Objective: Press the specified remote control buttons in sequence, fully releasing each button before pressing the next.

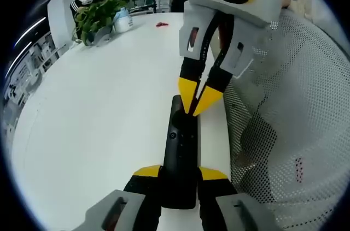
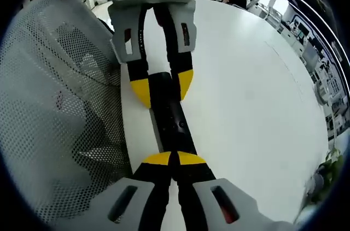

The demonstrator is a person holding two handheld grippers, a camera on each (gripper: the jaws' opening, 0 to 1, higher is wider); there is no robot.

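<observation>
Black remote (image 1: 182,149) lies at white table (image 1: 98,132) edge, beside mesh chair back (image 1: 295,132). Left gripper (image 1: 180,173) clamped on remote's near end, steadying it. Right gripper (image 1: 198,100) — tips together, touching upper button area; press seems under way. Sequence progress: cannot tell. No readable labels or brand — button markings too small. Plant (image 1: 95,15) far across table.

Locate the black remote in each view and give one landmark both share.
Left gripper view: remote at lower centre, clamped between that view's own tongs.
Right gripper view: remote at centre, running up from the bottom tongs.
Shared landmark: the white table.
</observation>
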